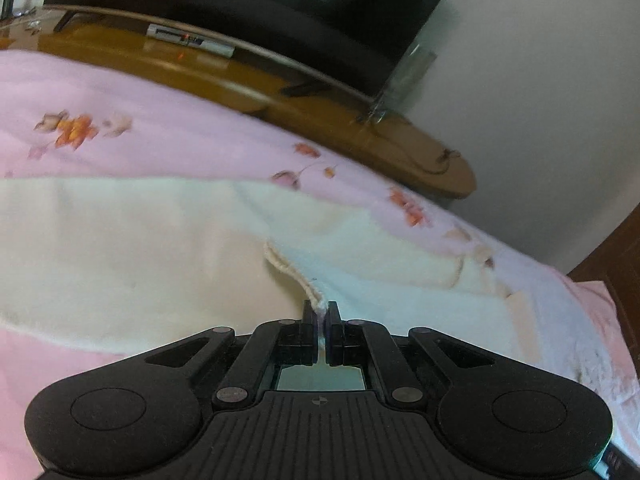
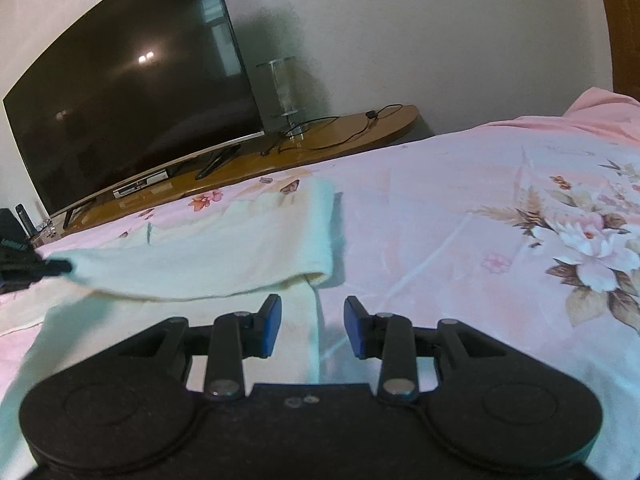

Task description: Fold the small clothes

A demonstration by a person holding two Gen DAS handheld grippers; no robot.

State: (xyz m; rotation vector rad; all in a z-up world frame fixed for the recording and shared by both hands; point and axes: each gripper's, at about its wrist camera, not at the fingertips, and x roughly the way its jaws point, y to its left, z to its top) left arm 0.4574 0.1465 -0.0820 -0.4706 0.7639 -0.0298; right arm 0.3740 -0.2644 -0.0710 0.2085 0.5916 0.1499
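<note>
One bed with pink floral sheet [image 2: 460, 184] fills the lower half of both views. One dark TV [image 2: 132, 108] at 10 o'clock in the right wrist view, standing on one curved wooden stand [image 2: 348, 128]. One cream garment [image 2: 224, 248] lies on the sheet at centre-left, its near edge folded over and lifted toward 9 o'clock.

Two grippers. Left gripper [image 1: 322, 314]: fingers clenched on the garment's stitched hem at 6 o'clock of its own view. Right gripper [image 2: 313, 322]: blue-padded fingers apart, released, with a strip of the cream cloth lying below the gap and the pads clear of it.

Right wrist view only: whole TV screen, clear cylinder [image 2: 282, 92] at 12 o'clock, black cable [image 2: 344, 130] on the stand, the left gripper's tip at 9 o'clock pinching cloth. Left wrist view only: the hem stitching close up and a silver box [image 1: 190, 38] under the TV.
</note>
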